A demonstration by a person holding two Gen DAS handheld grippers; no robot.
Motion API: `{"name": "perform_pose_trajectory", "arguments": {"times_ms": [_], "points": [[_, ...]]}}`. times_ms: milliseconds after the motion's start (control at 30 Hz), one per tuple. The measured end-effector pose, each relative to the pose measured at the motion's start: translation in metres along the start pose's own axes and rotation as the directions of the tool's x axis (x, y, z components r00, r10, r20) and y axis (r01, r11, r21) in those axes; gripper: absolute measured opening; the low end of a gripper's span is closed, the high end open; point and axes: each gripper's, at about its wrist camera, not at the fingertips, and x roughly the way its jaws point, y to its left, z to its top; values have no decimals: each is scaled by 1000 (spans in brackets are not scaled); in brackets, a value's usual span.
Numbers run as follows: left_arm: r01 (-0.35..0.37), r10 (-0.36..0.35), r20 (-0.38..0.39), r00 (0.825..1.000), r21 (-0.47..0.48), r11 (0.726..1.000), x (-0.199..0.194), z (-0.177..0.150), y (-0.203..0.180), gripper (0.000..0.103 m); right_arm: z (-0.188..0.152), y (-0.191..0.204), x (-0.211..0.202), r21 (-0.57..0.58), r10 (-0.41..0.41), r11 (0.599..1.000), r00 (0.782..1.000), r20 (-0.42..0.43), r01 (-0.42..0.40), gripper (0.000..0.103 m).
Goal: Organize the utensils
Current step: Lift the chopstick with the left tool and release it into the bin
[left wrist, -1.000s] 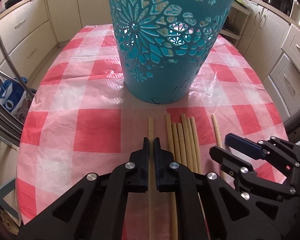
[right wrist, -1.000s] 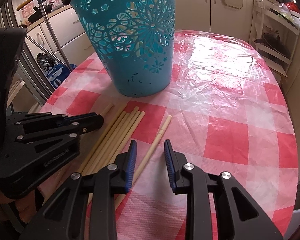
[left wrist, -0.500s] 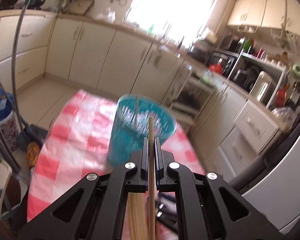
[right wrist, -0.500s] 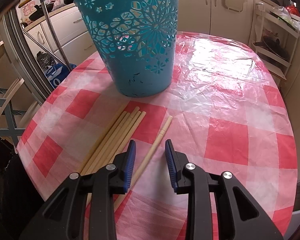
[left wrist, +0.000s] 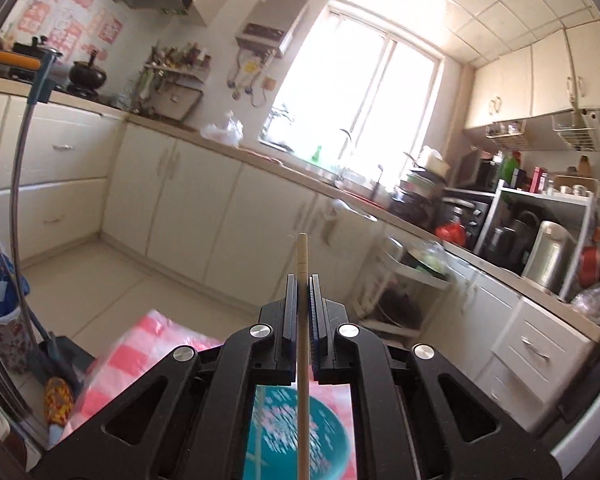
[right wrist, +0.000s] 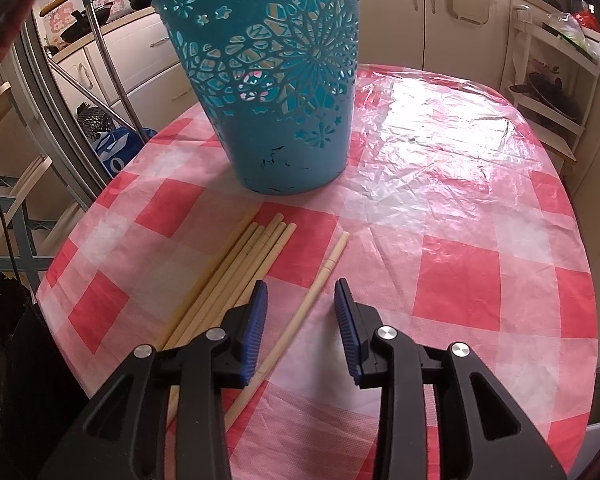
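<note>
1. The right gripper (right wrist: 300, 312) hovers low over the near edge of the table (right wrist: 480, 280), jaws spread and empty, much as it was a second ago. A lone chopstick (right wrist: 304, 308) lies on the cloth between and just ahead of its fingers.

2. Left of that, a bundle (right wrist: 236, 264) of chopsticks lies side by side towards the near-left edge, tips pointing at the bin (right wrist: 276, 92).

3. The bin stands upright beyond them, near the table's middle; a few sticks seem to show through its cut-outs, though that is hard to tell.

4. The left gripper (left wrist: 302, 300) has changed most — a second ago it was down at the cloth, clamped on one stick (left wrist: 302, 320); now it is raised and tipped up, jaws clenched on that stick, the bin's blurred mouth (left wrist: 296, 436) below between its arms.

5. So one stick looks about to be dropped in — the lower end seems over the opening. The bundle and the lone chopstick remain on the table.
</note>
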Motion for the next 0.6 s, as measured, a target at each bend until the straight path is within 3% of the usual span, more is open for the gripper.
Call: {"name": "perform_pose_trajectory", "arguments": {"times_ms": [133, 267, 600], "points": [[-65, 65, 16, 998, -7, 998, 29, -8, 7, 5, 0, 0, 0, -4, 2, 1000, 1000, 0, -2, 37], [-104, 104, -16, 994, 7, 995, 50, -24, 12, 5, 1, 2, 1, -17, -3, 1000, 1000, 1, 3, 38], [-94, 99, -125, 987, 45, 995, 36, -53, 18, 6, 2, 0, 1, -10, 7, 1000, 1000, -10, -7, 38]]}}
